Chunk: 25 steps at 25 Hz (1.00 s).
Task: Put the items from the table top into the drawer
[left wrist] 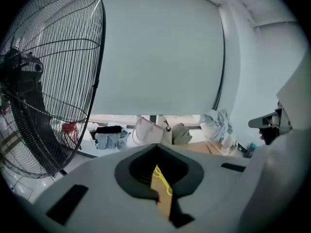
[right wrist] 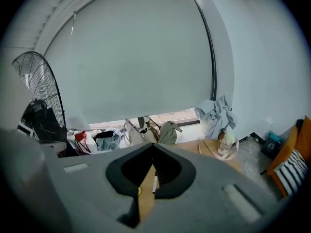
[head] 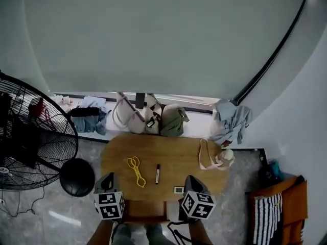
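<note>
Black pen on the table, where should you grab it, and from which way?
Probably the middle of the black pen, coming from straight above. It lies flat on the table, pointing away from the person, so jaws set left and right of it would close across its thin barrel. The yellow scissors lie apart on its left, leaving room.

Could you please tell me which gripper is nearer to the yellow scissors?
Left. The left gripper sits just left of the yellow scissors; the right gripper is beyond the pen, farther right.
</note>
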### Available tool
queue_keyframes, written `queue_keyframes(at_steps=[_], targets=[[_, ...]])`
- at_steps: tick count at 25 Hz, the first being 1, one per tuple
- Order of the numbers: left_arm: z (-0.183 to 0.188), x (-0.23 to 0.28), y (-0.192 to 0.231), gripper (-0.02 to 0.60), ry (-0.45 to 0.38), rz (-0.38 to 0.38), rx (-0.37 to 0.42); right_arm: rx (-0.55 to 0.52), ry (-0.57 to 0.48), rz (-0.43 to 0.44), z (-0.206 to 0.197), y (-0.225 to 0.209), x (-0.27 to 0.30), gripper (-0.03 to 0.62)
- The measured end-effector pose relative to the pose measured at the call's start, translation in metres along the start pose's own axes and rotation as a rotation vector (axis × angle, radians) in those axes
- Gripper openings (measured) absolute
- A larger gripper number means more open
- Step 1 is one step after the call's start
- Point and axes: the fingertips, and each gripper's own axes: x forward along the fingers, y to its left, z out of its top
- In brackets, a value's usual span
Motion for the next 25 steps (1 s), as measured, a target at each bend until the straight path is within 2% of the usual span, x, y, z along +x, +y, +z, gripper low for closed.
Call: queue_keyframes(at_steps=[7,12,25], targets=[[-0.053,0.031,0.008,-0.005,0.11,-0.005,0.002,0.039,0.038,-0.057,-0.033,-0.017,0.021,0.005],[-0.096,0.058,0.003,-0.005,0.175,-0.029,-0.017,0.073,0.091,-0.093,-0.08,-0.032,0.036,0.005],[-0.212,0.136,-0.022,-0.005,0.277,-0.066,0.005,0.166,0.23,-0.168,-0.227,-0.085,0.086,0.005]])
